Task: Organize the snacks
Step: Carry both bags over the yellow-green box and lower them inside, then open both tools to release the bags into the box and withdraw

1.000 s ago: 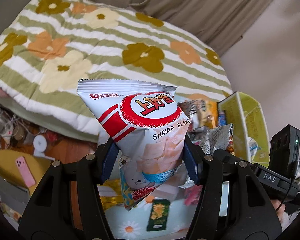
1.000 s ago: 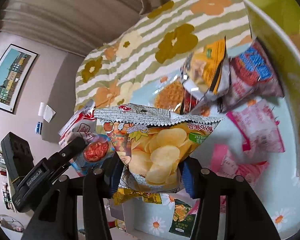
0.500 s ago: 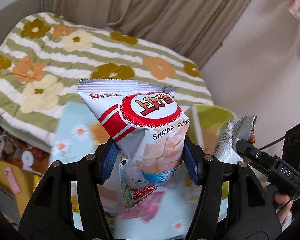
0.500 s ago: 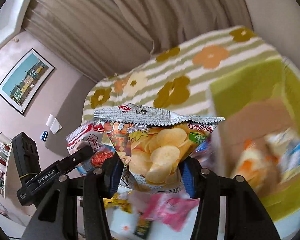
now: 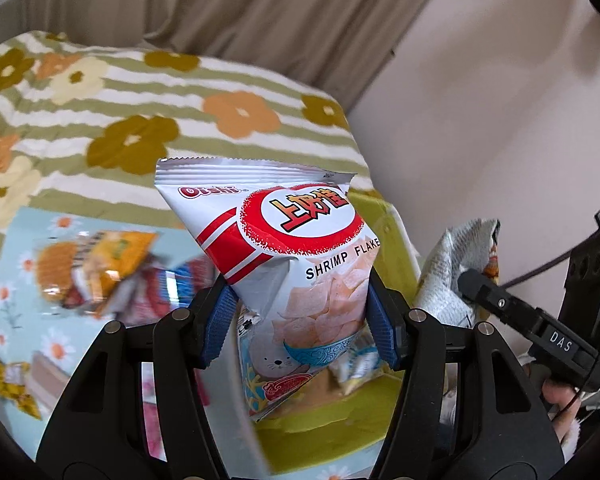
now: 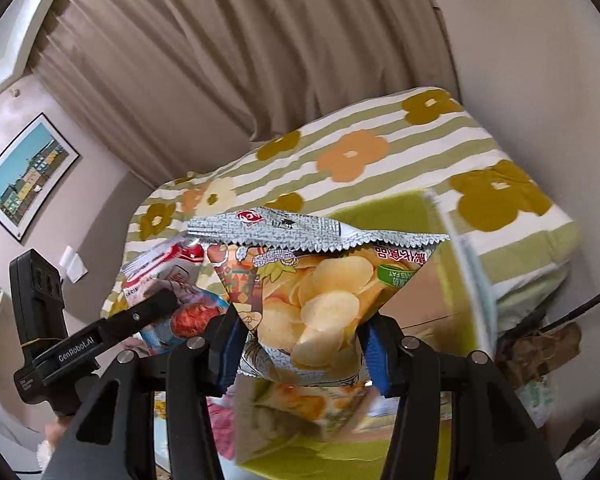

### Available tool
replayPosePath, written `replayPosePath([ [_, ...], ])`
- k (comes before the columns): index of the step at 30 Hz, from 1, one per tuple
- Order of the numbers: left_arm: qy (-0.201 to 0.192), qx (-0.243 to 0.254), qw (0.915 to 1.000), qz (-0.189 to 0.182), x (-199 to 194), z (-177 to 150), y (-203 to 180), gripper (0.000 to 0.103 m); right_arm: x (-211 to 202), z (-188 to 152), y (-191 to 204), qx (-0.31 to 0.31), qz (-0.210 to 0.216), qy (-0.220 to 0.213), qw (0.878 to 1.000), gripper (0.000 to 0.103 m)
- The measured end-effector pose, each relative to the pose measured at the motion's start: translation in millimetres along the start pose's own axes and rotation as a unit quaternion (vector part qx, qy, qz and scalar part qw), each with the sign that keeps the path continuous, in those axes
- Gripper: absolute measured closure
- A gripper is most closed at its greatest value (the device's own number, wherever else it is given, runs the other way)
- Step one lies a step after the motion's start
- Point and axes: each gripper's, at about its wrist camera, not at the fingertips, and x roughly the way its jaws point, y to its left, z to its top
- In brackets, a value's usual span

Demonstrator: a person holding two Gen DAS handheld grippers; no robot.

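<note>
The left gripper [image 5: 300, 320] and right gripper [image 6: 300, 344] are black, with blue-padded jaws and silver screws.

A bedroom at home: a bed under a flowered striped quilt [image 6: 380, 160], long beige curtains [image 6: 240, 60] behind it, a framed picture [image 6: 24, 172] (a townscape) on the wall.

left wrist: close, faces bed [image 5: 140, 120] | right wrist: close, faces curtain [image 6: 240, 60] | shared: bed, green bin [image 6: 380, 216]

The green bin's [image 5: 396, 240] near wall [image 6: 466, 280] stands between both bags.
</note>
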Motion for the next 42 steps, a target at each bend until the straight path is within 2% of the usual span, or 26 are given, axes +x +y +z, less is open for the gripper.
replayPosePath([
  [5, 0.031, 0.052, 0.9981, 0.012, 46.8, 1.8, -25.5, 0.047, 3.3, 6.1, -26.5, -0.003, -0.026, 0.005, 1.0, 0.056],
  [9, 0.064, 0.095, 0.9929, 0.029, 86.3, 3.7, -37.8, 0.047, 9.5, 6.1, -40.1, -0.008, -0.051, 0.014, 0.999, 0.056],
  [12, 0.078, 0.12, 0.988, 0.058, 101.7, 2.7, -42.3, 0.044, 13.8, 7.2, -48.3, 0.0, -0.053, 0.021, 0.998, 0.056],
  [13, 0.083, 0.125, 0.9866, 0.064, 106.5, 2.3, -43.3, 0.04, 17.2, 8.1, -51.6, 0.003, -0.056, 0.025, 0.998, 0.056],
  [15, 0.094, 0.133, 0.984, 0.072, 115.4, 1.2, -43.9, 0.005, 22.4, 8.7, -54.7, 0.008, -0.061, 0.03, 0.998, 0.056],
  [16, 0.093, 0.137, 0.9834, 0.076, 116.0, 0.8, -42.7, 0.0, 25.3, 8.9, -55.9, 0.01, -0.062, 0.033, 0.997, 0.056],
  [20, 0.093, 0.143, 0.9796, 0.107, 112.7, -2.1, -36.3, 0.0, 32.2, 7.9, -54.1, 0.003, -0.073, 0.038, 0.997, 0.056],
  [26, 0.073, 0.101, 0.9884, 0.087, 90.5, -4.5, -16.2, 0.0, 41.6, 7.0, -47.4, -0.027, -0.084, 0.047, 0.995, 0.056],
  [34, 0.062, 0.078, 0.9904, 0.096, 73.1, -9.4, -2.0, 0.0, 74.0, 8.3, -42.9, -0.051, -0.092, 0.085, 0.991, 0.054],
  [35, 0.061, 0.077, 0.9903, 0.099, 70.6, -10.7, -1.2, 0.0, 75.9, 7.9, -42.5, -0.051, -0.094, 0.087, 0.99, 0.052],
  [37, 0.055, 0.073, 0.9905, 0.103, 64.1, -13.4, 0.9, 0.0, 74.1, 6.8, -42.8, -0.047, -0.099, 0.067, 0.992, 0.035],
  [38, 0.053, 0.07, 0.9906, 0.105, 61.9, -13.7, 1.3, 0.0, 68.9, 5.9, -42.9, -0.043, -0.093, 0.045, 0.994, 0.014],
  [39, 0.051, 0.068, 0.9907, 0.106, 58.3, -15.5, 2.3, 0.0, 65.5, 5.3, -42.5, -0.042, -0.088, 0.033, 0.995, 0.003],
  [42, 0.043, 0.061, 0.9913, 0.108, 50.7, -20.7, 4.0, 0.0, 53.7, 3.9, -39.9, -0.054, -0.082, 0.014, 0.995, 0.003],
])
